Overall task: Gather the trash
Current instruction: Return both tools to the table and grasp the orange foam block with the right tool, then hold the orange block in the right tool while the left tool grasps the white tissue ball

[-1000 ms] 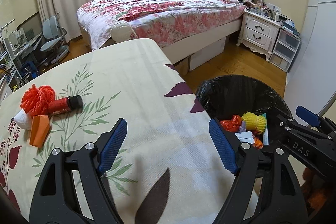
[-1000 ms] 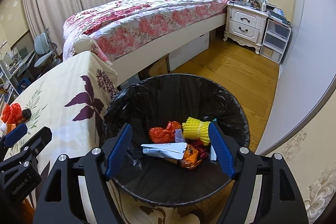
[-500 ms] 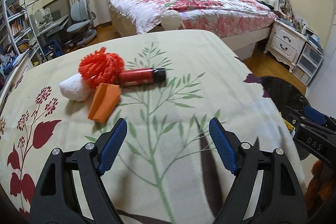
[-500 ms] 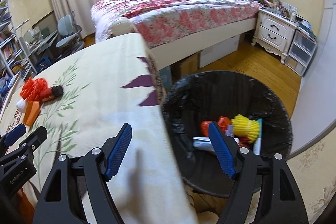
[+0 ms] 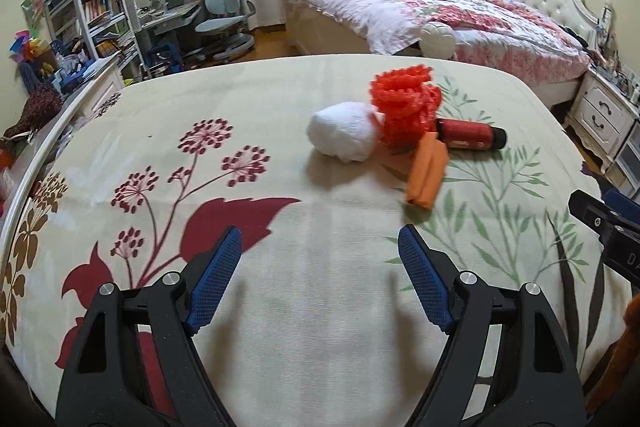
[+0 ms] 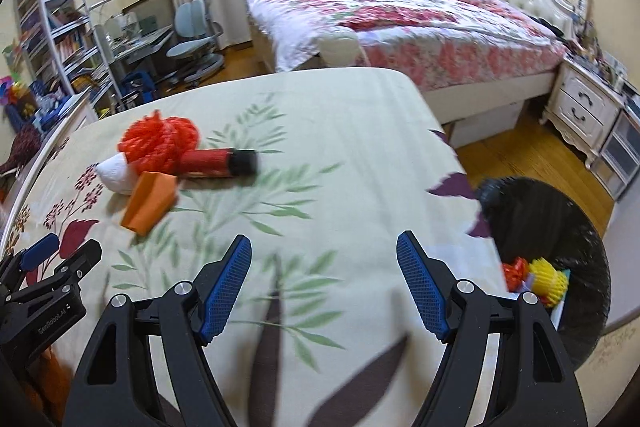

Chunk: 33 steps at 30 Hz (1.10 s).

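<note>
While both grippers hang over the leaf-and-flower tablecloth (image 5: 304,99), neither carries anything: the left gripper (image 5: 320,281) has its blue pads spread wide over bare cloth, and the right gripper (image 6: 324,281) is spread the same way. Ahead of them the trash sits in one cluster: a white wad (image 5: 344,137), red foam netting (image 5: 404,105) touching it, a red tube with a black cap (image 5: 470,135) lying on its side, and a folded orange piece (image 5: 428,171) nearest the pads. Only the right wrist view takes in the black-lined bin (image 6: 560,223) beside the table's edge, with yellow netting (image 6: 548,277) and red scraps inside. Only the left wrist view shows the cloth's dark red flowers near its pads.
</note>
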{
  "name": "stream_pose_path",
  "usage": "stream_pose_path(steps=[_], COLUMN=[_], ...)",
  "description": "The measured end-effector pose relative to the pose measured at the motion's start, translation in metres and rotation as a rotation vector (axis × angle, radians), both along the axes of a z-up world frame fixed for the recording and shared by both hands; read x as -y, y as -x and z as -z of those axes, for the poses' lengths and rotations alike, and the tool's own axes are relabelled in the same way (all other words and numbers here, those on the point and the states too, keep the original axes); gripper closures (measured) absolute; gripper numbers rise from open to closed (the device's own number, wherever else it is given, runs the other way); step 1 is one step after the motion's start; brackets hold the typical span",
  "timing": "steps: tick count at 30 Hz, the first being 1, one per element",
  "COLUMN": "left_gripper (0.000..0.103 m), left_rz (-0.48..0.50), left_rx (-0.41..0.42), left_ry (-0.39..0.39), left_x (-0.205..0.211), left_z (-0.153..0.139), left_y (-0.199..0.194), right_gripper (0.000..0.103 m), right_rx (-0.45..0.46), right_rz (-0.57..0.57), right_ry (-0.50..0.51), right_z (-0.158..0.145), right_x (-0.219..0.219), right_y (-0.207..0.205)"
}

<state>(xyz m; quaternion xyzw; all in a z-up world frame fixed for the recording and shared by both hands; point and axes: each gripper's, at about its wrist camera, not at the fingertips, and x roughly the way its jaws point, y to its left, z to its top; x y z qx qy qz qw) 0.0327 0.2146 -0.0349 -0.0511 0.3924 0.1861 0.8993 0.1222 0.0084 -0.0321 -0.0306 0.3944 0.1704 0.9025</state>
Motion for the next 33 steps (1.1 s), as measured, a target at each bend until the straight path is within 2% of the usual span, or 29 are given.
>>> stream_pose_path(steps=[14, 19, 25, 27, 33], left_gripper=[0.025, 0.025, 0.025, 0.025, 0.025], left_rz=[-0.115, -0.126, -0.115, -0.112, -0.102], left_rx=[0.002, 0.006, 0.006, 0.007, 0.009], left_ry=[0.005, 0.028, 0.037, 0.038, 0.038], left_x=[-0.07, -0.079, -0.08, -0.081, -0.078], left_z=[0.0, 0.001, 0.004, 0.004, 0.004], left_y=[0.027, 0.028, 0.026, 0.025, 0.02], right_gripper=[0.03, 0.03, 0.03, 0.041, 0.062], right_rx=[-0.006, -0.033, -0.061, -0.071, -0.084], right_rz=[-0.128, -0.138, -0.127, -0.126, -0.144], right_ry=[-0.002, 0.005, 0.015, 0.006, 0.008], right_z=[-0.005, 0.005, 0.014, 0.014, 0.017], right_x=[-0.085, -0.105, -0.11, -0.109, -0.109], right_y=[-0.002, -0.011, -0.017, -0.016, -0.01])
